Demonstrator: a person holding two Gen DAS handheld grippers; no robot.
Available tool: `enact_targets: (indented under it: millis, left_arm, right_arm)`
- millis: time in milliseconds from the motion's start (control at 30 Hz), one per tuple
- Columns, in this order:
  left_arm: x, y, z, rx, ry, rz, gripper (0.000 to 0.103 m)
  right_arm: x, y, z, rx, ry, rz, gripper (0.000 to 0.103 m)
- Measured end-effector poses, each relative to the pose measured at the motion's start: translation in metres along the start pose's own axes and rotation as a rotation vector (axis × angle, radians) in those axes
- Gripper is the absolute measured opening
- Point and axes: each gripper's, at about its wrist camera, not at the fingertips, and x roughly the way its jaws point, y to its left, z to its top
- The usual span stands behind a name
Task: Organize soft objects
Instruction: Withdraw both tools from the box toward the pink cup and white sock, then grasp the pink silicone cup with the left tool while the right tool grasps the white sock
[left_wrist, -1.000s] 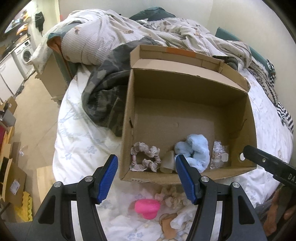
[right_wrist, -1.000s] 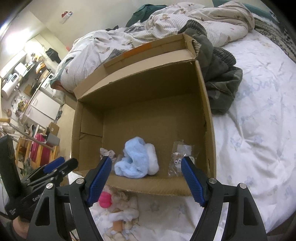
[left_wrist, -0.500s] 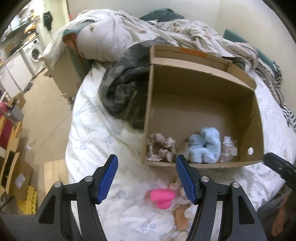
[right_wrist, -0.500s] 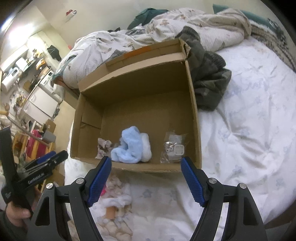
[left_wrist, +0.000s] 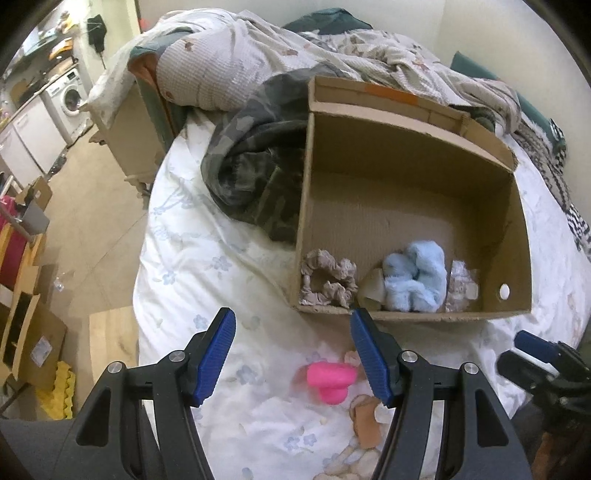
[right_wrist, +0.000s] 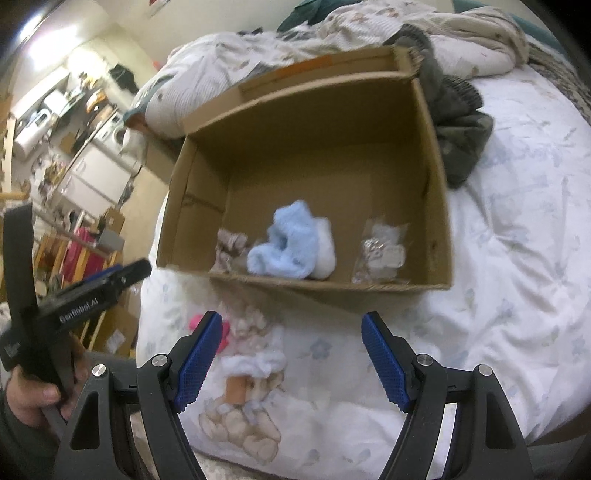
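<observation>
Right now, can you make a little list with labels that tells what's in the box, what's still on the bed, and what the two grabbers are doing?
place: bed with a flowery white cover
box: open cardboard box lying on the bed
in the box: beige scrunchie, fluffy blue thing, small clear packet
still outside, in front of the box: pink toy, small beige and white soft things
left gripper: open, holding nothing
right gripper: open, holding nothing
beside the box: dark camouflage clothing

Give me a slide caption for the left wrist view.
Open left tool above a pink soft toy on the bed, facing a cardboard box holding scrunchies.
</observation>
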Motion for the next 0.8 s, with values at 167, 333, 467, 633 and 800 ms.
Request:
enact_targets:
  millis: [167, 333, 467, 633, 800]
  left_arm:
    - [0.003, -0.006, -0.004, 0.045, 0.018, 0.012, 0.062]
    - [0.003, -0.007, -0.007, 0.059, 0.004, 0.105, 0.062]
    - [0.011, -0.003, -0.008, 0.047, 0.041, 0.080, 0.062]
    - [0.022, 0.008, -0.007, -0.003, 0.112, 0.040, 0.062]
    - [0.036, 0.020, -0.009, -0.061, 0.170, 0.029, 0.062]
  right_arm:
    - [0.015, 0.006, -0.004, -0.012, 0.065, 0.022, 0.082]
    - [0.028, 0.006, -0.007, 0.011, 0.132, 0.051, 0.082]
    - [0.039, -0.001, -0.009, 0.058, 0.184, 0.061, 0.082]
    - [0.056, -0.011, -0.011, 0.124, 0.256, 0.085, 0.082]
    - [0.081, 0.002, -0.016, 0.102, 0.338, 0.089, 0.082]
